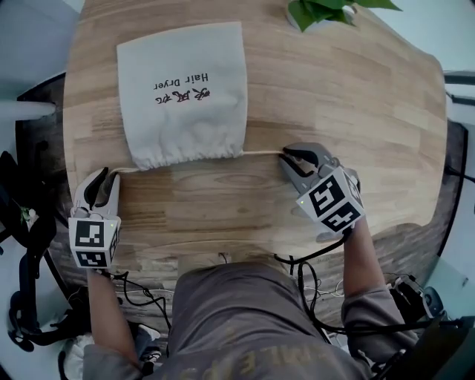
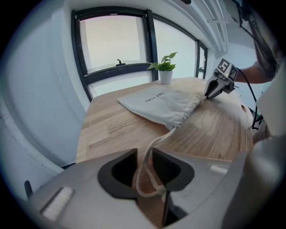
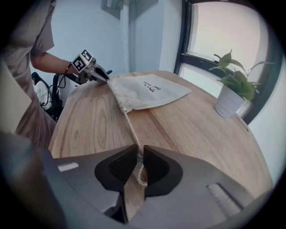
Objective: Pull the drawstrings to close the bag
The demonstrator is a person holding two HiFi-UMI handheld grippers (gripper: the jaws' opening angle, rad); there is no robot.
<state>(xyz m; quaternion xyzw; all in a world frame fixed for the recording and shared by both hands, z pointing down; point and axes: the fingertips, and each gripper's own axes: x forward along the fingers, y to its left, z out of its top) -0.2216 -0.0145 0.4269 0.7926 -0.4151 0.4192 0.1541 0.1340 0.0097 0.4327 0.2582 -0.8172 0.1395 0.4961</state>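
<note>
Nearest to the person, at the near edge of the round wooden table (image 1: 223,211), the left gripper (image 1: 105,178) has its jaws pressed together on the left cord (image 1: 123,170), whose looped end sits between them. The right gripper (image 1: 288,156) pinches the right cord (image 1: 260,154) in the same way. Both cords run straight to the gathered mouth of the grey bag (image 1: 185,96). The bag lies flat between the two grippers, a little farther out. A potted plant (image 1: 326,11) stands at the far edge.
</note>
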